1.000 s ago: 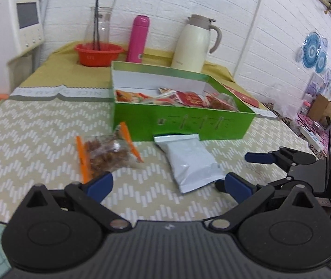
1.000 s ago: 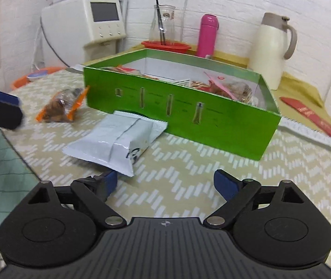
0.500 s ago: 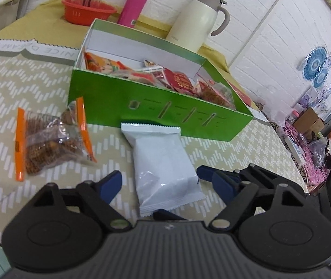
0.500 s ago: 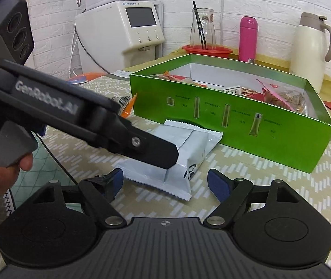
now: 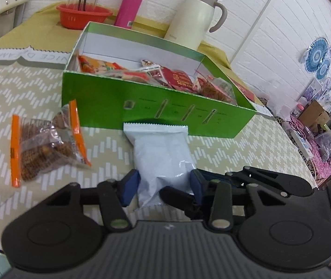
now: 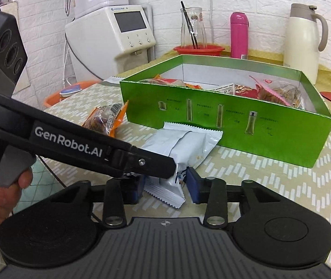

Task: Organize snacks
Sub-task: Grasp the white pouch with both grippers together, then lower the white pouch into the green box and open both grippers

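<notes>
A white foil snack packet (image 5: 162, 155) lies on the table in front of a green box (image 5: 156, 109) that holds several snack packs. It also shows in the right wrist view (image 6: 184, 145). My left gripper (image 5: 163, 184) has its blue pads on either side of the packet's near end, pressing it. My right gripper (image 6: 165, 184) closes on the same near end from the other side, and its fingers cross the left gripper's. A clear orange-edged snack bag (image 5: 44, 146) lies to the left of the packet.
Behind the box stand a cream kettle (image 5: 195, 19), a pink bottle (image 5: 130, 2) and a red bowl (image 5: 84, 15) with a glass carafe. A white water dispenser (image 6: 116, 34) stands at the back left. The table edge runs near me.
Both grippers moved in onto the white packet's near end and narrowed from wide open until their pads close on it. The packet has stayed in place by the box.
</notes>
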